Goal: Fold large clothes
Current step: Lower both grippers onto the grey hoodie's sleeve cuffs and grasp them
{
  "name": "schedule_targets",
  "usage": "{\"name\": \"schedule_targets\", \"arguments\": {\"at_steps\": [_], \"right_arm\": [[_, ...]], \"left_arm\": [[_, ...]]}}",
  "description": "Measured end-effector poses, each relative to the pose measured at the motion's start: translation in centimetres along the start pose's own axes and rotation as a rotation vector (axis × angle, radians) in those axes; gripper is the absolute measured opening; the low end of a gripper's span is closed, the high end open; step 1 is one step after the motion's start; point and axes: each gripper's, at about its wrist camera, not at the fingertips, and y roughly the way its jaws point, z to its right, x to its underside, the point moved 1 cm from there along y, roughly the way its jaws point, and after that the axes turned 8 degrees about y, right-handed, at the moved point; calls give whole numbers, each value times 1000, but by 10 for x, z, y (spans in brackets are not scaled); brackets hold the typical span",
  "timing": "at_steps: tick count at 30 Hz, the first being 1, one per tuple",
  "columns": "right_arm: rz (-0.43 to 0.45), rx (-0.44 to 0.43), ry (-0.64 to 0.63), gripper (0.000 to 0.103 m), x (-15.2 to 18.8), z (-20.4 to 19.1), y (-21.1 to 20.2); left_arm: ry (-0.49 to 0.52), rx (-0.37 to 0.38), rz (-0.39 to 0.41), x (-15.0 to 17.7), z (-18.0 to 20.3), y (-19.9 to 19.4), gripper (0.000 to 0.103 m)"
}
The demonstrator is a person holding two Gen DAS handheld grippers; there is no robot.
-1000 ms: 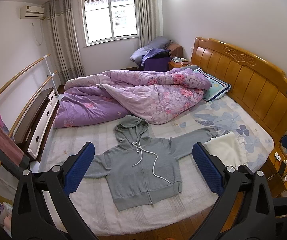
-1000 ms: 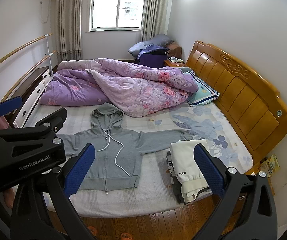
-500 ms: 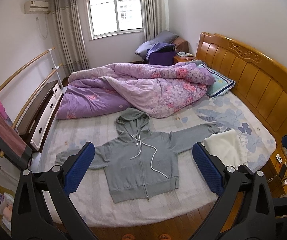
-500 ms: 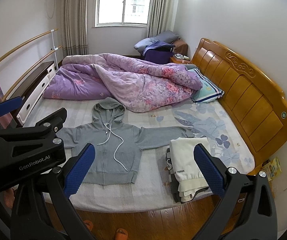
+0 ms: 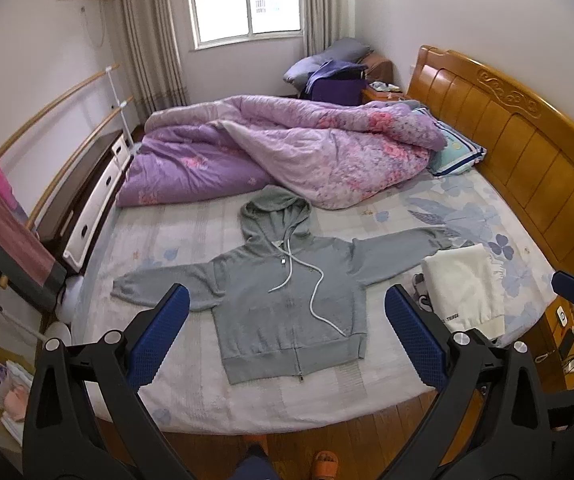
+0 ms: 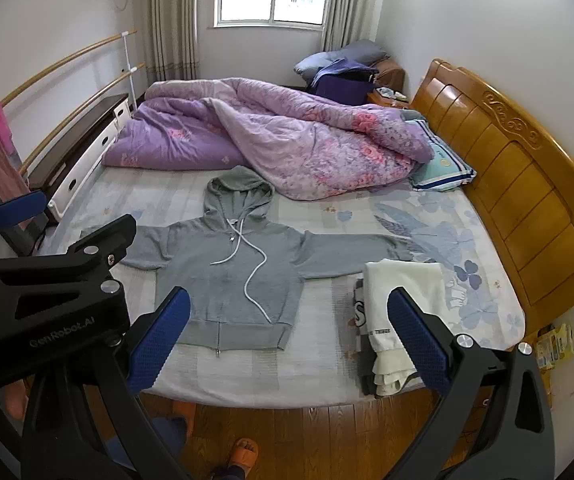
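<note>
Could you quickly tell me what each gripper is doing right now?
Left gripper: open, holding nothing.
Right gripper: open, holding nothing.

Rumpled purple quilt (image 5: 287, 152), wooden headboard (image 5: 527, 140), striped pillow (image 5: 453, 154)
</note>
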Motion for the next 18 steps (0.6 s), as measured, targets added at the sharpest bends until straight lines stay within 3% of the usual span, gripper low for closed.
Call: {"name": "schedule_targets", "arguments": {"at_steps": [7,18], "right_arm": [[-65,19,-27,95,-28,-60,54],[-215,39,-41,95,-65,-173,176]], "left_arm": [[-39,56,-58,-9,-68,61,98],[-129,161,-161,-14,-217,193,98]]}}
